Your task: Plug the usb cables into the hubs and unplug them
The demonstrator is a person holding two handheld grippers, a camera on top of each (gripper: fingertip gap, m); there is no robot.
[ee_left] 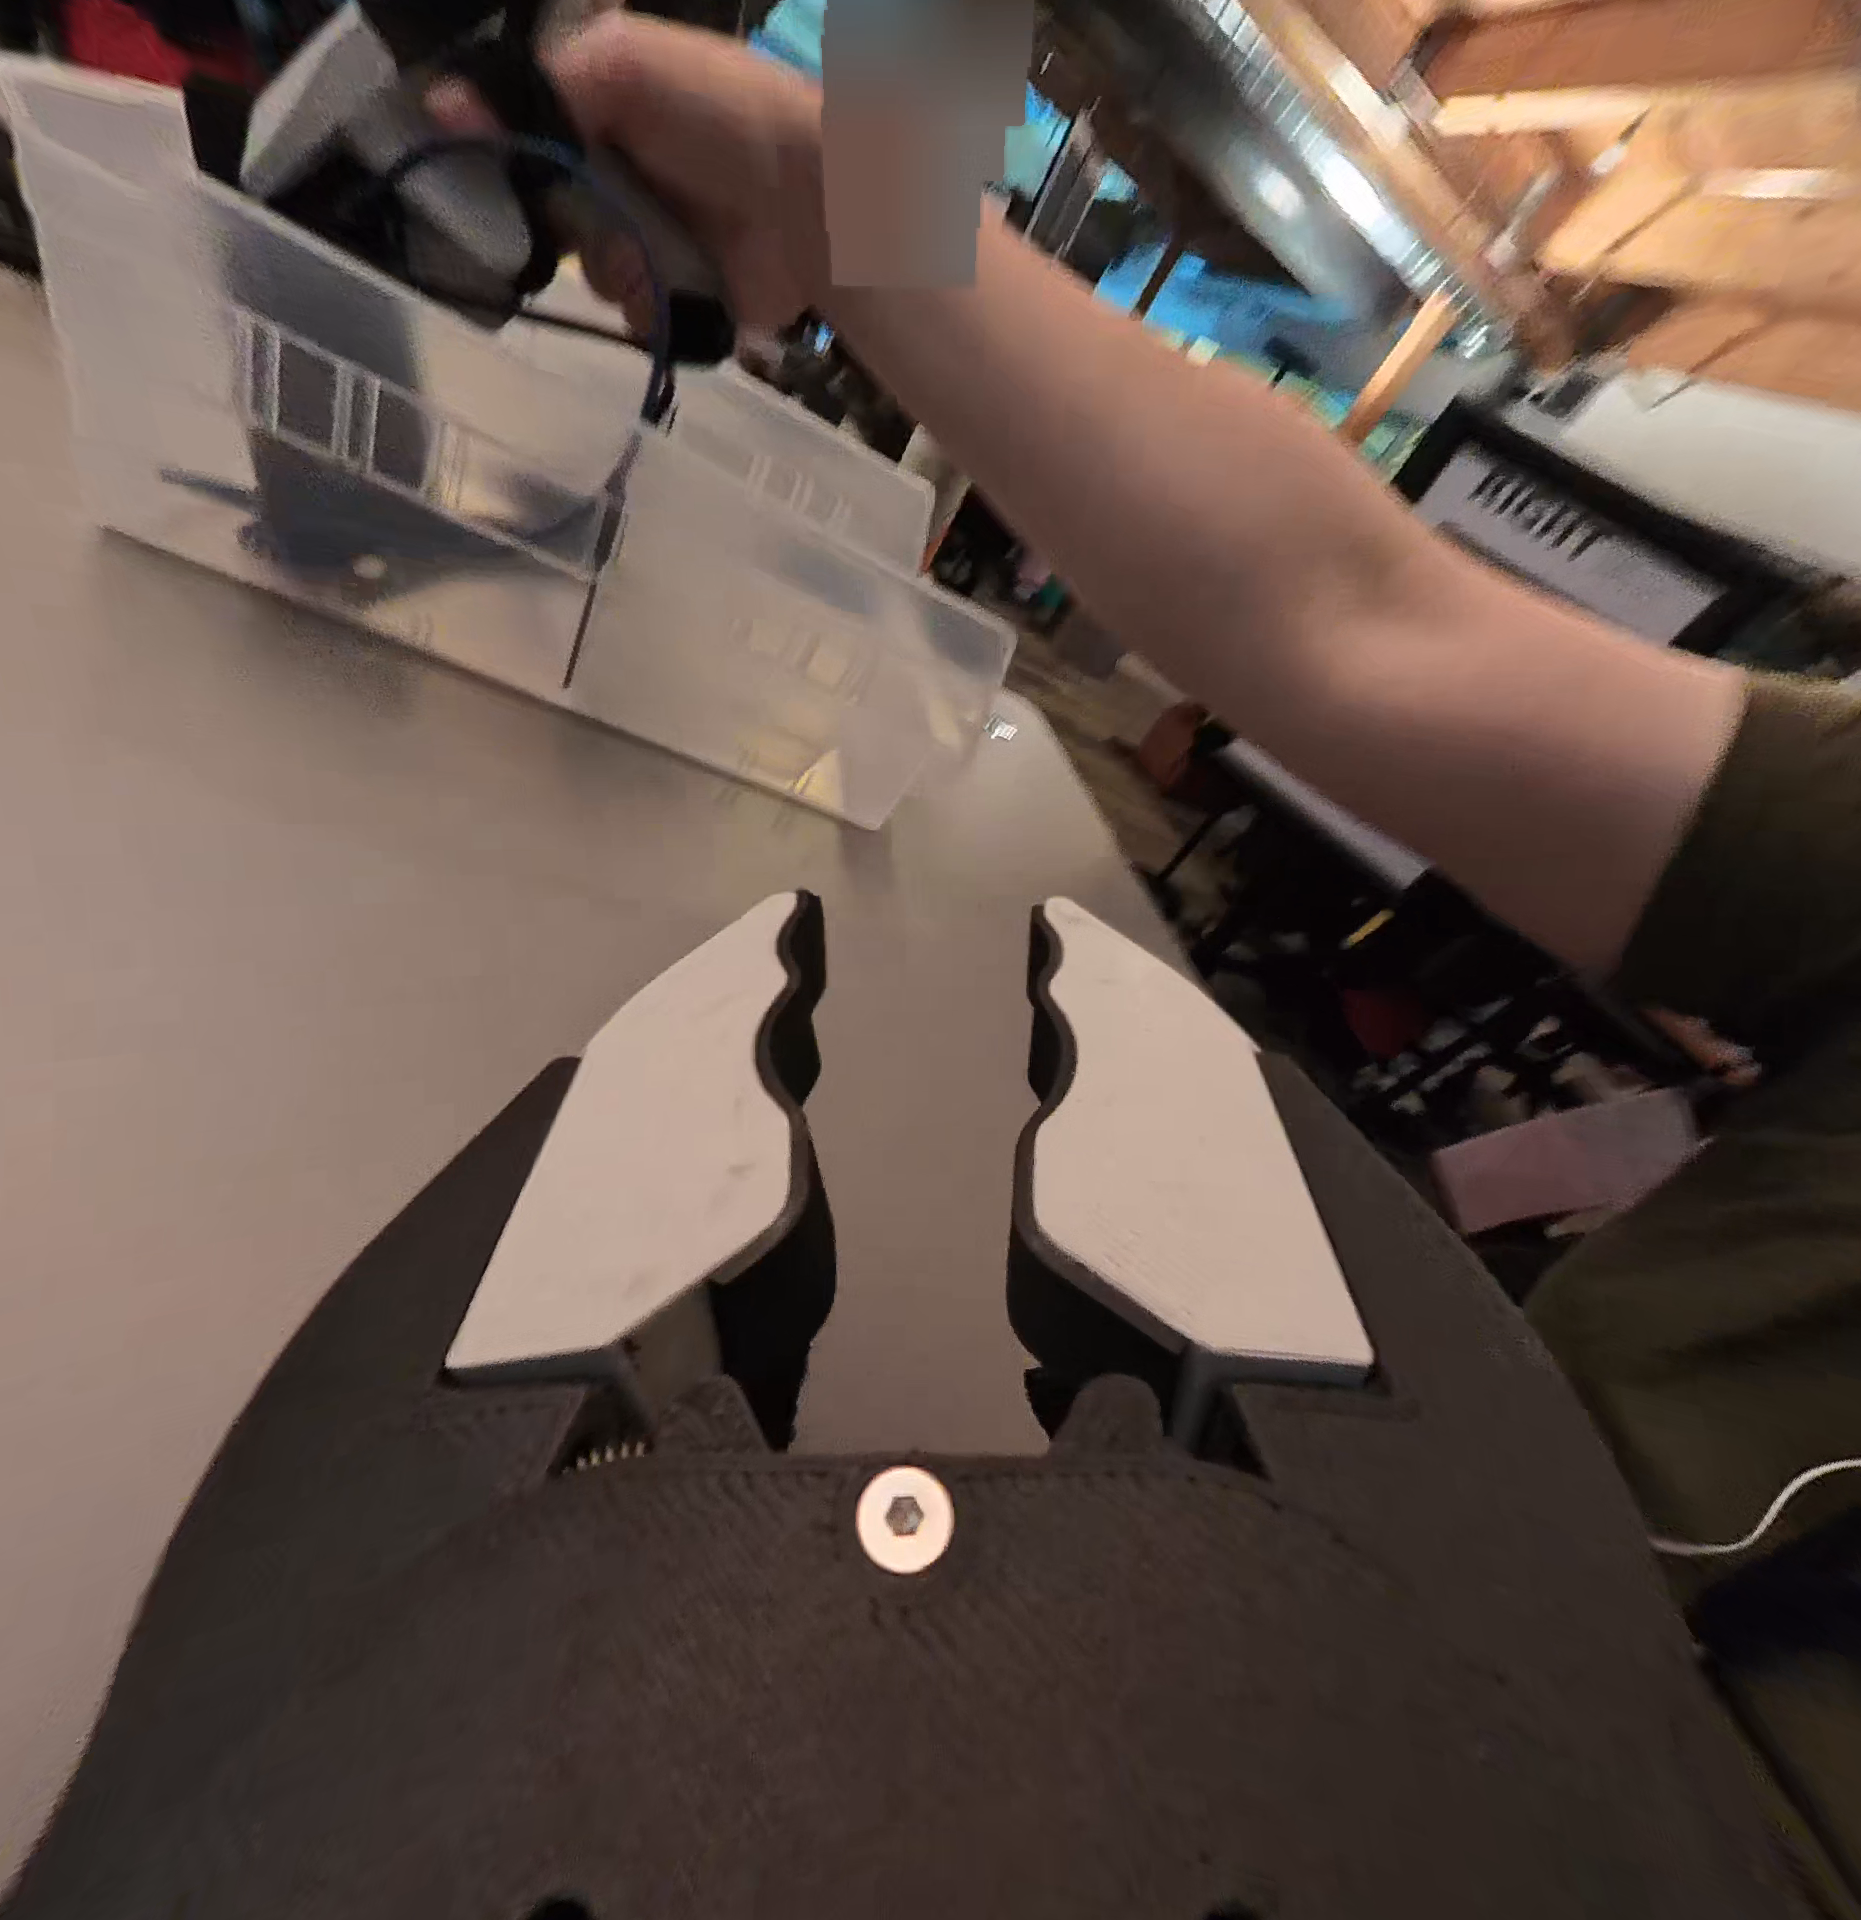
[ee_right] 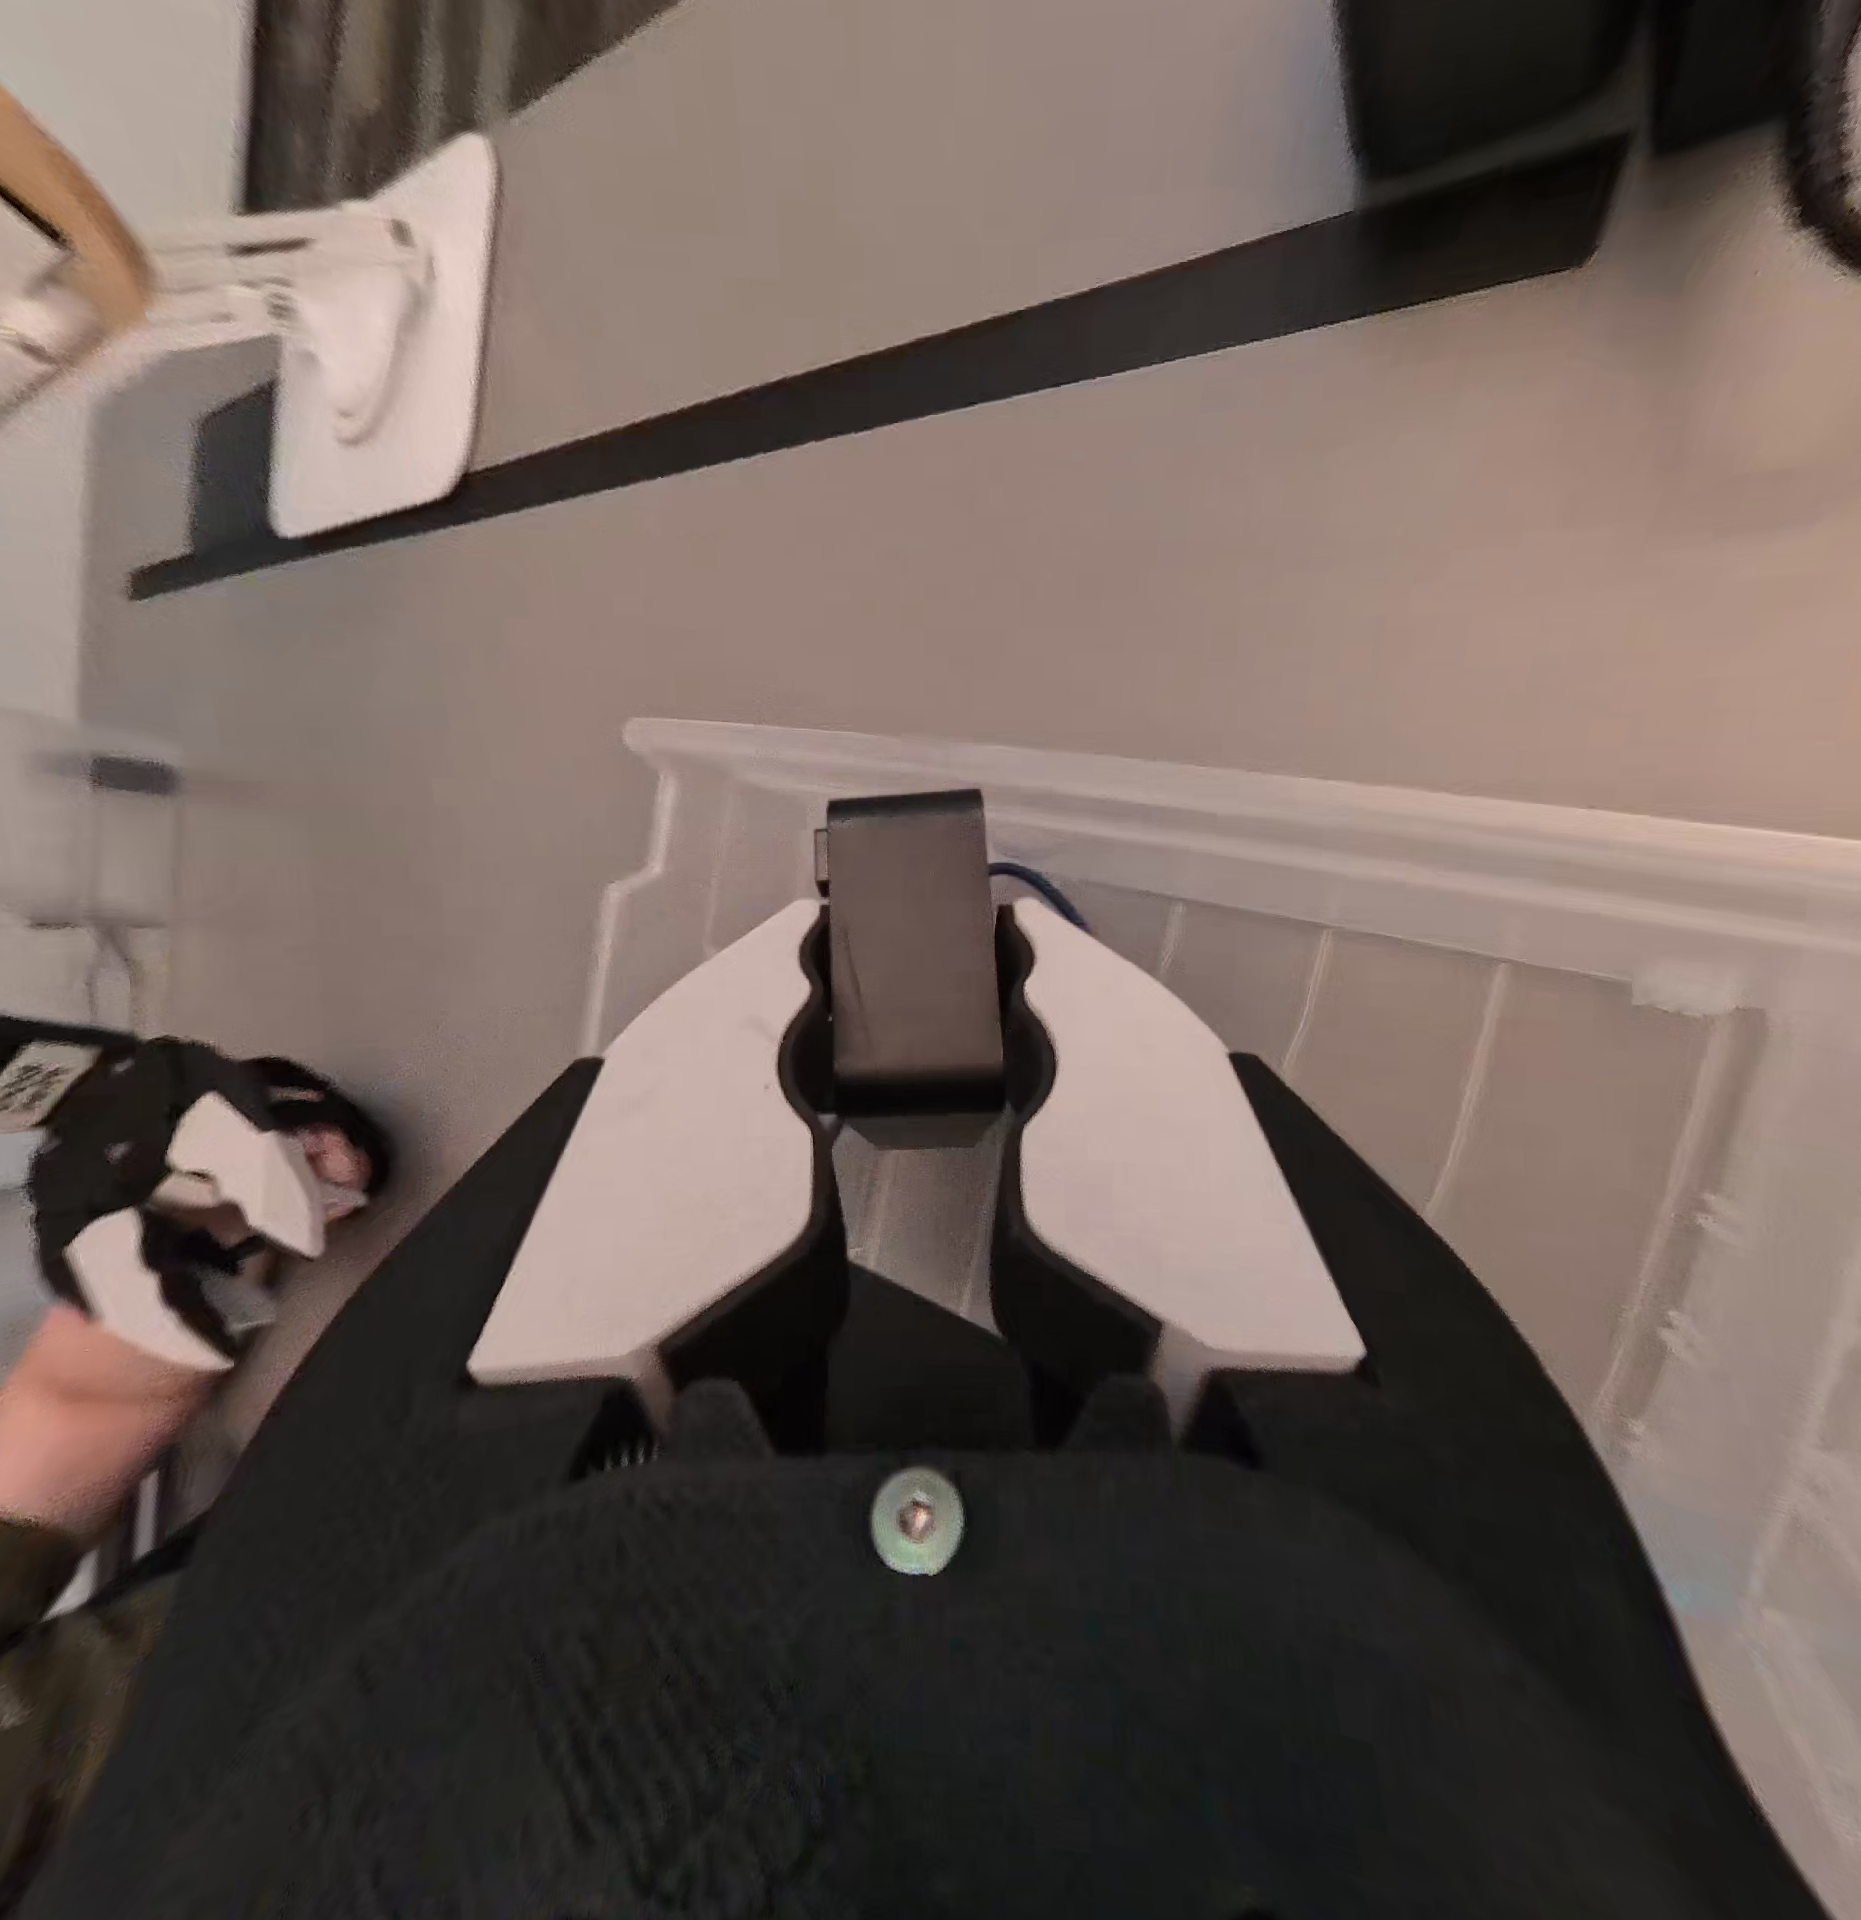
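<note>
My right gripper (ee_right: 910, 914) is shut on a dark grey, slim rectangular hub (ee_right: 910, 966) and holds it above a translucent plastic bin (ee_right: 1321, 831). A thin blue cable (ee_right: 1040, 894) shows just behind the hub. My left gripper (ee_left: 921, 914) is open and empty, low over the pale table (ee_left: 230, 935). In the left wrist view a person's hand (ee_left: 697, 156) is above the same bin (ee_left: 760, 644), with a blue cable (ee_left: 656, 364) dangling into it. Dark, blurred items (ee_left: 323, 509) lie inside the bin. The left gripper also shows in the right wrist view (ee_right: 271, 1236).
A long black strip (ee_right: 905, 364) lies across the table, with a white device (ee_right: 386, 332) beside it. The person's forearm (ee_left: 1269, 571) crosses the left wrist view. The table edge (ee_left: 1102, 821) runs just right of the bin. The left gripper's tips are roughly 30 centimetres from the right gripper's.
</note>
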